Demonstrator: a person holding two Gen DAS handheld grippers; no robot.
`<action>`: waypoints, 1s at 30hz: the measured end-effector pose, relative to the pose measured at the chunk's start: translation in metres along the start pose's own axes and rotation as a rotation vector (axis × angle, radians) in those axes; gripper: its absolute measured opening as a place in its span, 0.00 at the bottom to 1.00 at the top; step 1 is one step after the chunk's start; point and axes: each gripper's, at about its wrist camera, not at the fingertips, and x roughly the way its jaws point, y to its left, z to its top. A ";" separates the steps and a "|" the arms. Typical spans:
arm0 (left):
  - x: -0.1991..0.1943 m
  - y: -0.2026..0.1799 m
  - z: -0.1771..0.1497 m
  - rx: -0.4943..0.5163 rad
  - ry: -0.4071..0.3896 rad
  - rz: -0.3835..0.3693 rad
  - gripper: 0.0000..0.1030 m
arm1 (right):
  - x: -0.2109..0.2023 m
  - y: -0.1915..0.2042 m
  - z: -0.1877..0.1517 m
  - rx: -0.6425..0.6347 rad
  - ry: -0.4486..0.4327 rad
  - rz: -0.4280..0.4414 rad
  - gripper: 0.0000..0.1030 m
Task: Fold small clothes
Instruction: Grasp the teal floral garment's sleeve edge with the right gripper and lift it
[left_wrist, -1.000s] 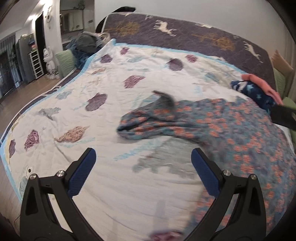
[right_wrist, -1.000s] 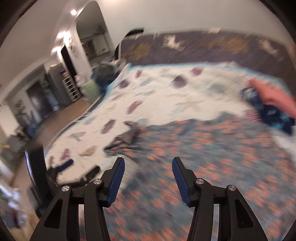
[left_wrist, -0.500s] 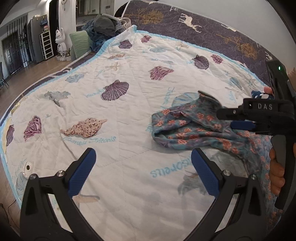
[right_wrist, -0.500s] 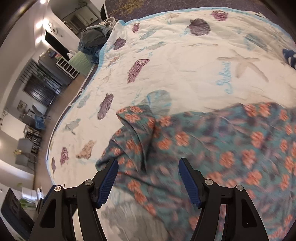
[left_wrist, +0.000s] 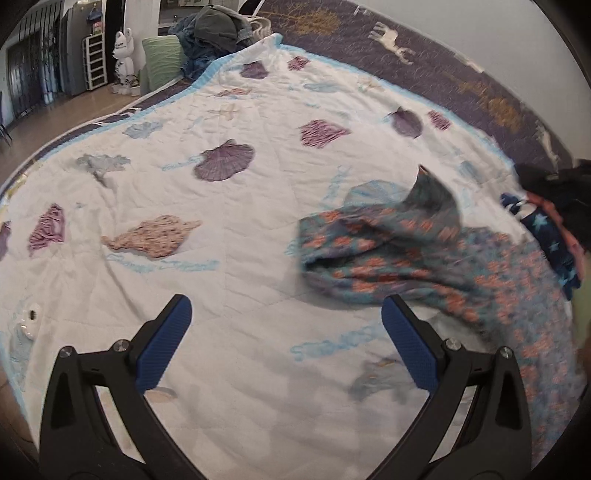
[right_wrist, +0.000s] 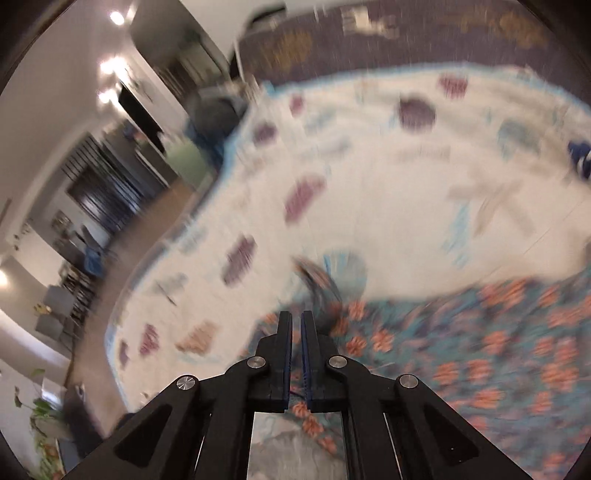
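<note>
Your right tool (right_wrist: 296, 332) has just snapped closed, seemingly on the floral garment (left_wrist: 424, 254), which stretches left to right across the bed (left_wrist: 258, 192); your left tool (left_wrist: 286, 334) gapes wide, empty.

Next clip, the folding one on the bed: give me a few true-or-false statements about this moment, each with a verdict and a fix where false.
1. The left gripper has its jaws spread wide with nothing between them. True.
2. The right gripper stands wide open. False: its jaws have just been closing and are nearly together.
3. The floral garment lies neatly folded in a square. False: it is bunched, one corner lifted.
4. The quilt carries a seashell print. True.
5. A navy star-print cloth lies beyond the floral garment. True.
</note>
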 end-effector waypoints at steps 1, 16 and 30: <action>-0.002 -0.003 0.000 -0.005 -0.007 -0.026 0.99 | -0.019 -0.002 0.004 -0.002 -0.034 0.001 0.04; -0.002 -0.032 0.000 0.124 -0.052 -0.007 0.99 | 0.020 -0.035 -0.030 0.052 0.154 0.010 0.53; 0.022 -0.009 0.010 0.080 -0.013 0.045 0.99 | 0.084 -0.029 -0.008 0.182 0.194 0.063 0.03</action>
